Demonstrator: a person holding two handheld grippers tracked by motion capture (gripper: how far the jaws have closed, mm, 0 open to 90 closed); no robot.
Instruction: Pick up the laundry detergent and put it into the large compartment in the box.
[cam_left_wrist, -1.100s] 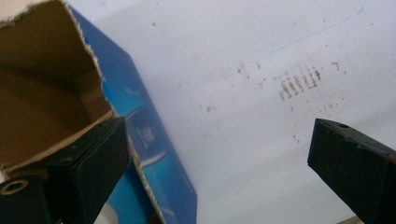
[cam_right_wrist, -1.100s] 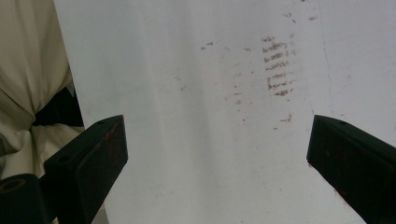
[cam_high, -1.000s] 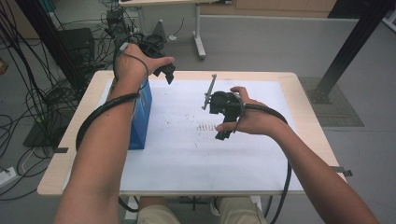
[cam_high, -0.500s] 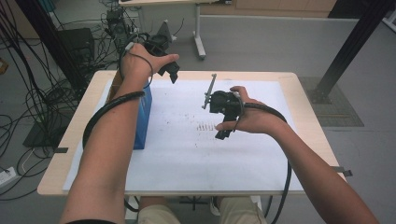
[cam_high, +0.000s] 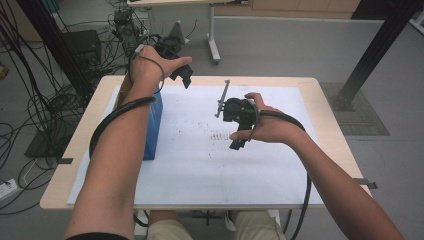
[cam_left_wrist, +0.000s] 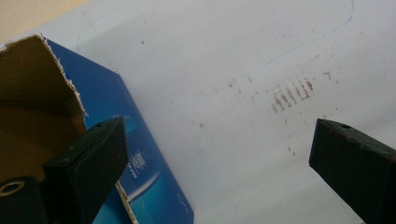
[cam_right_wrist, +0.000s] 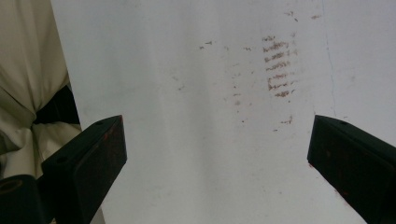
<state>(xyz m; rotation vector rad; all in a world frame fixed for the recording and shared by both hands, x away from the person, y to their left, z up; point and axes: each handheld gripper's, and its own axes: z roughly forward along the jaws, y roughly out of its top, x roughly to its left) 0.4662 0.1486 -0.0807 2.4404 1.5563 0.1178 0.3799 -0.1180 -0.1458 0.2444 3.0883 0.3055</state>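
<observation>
High view, left to right: blue box (cam_high: 152, 127) stands on its narrow side at the left edge of the white sheet (cam_high: 200, 165), mostly hidden behind the person's left forearm. Left gripper (cam_high: 184, 75) is held up above the box's far end, near the table's back edge, nothing in it. Left gripper view: jaws spread wide, empty; torn-open end of the box (cam_left_wrist: 42, 107) sits just beside the left jaw, brown cardboard inside, ragged white edge, glossy blue printed outside. Looks like thin card, light, easy to crush or tip.

Progress, judged: box not gripped yet, so the pick is still ahead. The left gripper is hovering near its open end; all the handling is left to do.

Centre: white sheet is flat and matte, with a patch of brownish scuff marks (cam_high: 220, 135) in short rows and a faint blue pen curve (cam_left_wrist: 308, 42).

Right gripper (cam_high: 239, 127) hangs over the middle of the sheet beside the scuffs, well apart from the box. Right gripper view: jaws wide apart, holding nothing, black pads with reddish wear. Pale wooden table (cam_high: 330, 125) shows around the sheet.
</observation>
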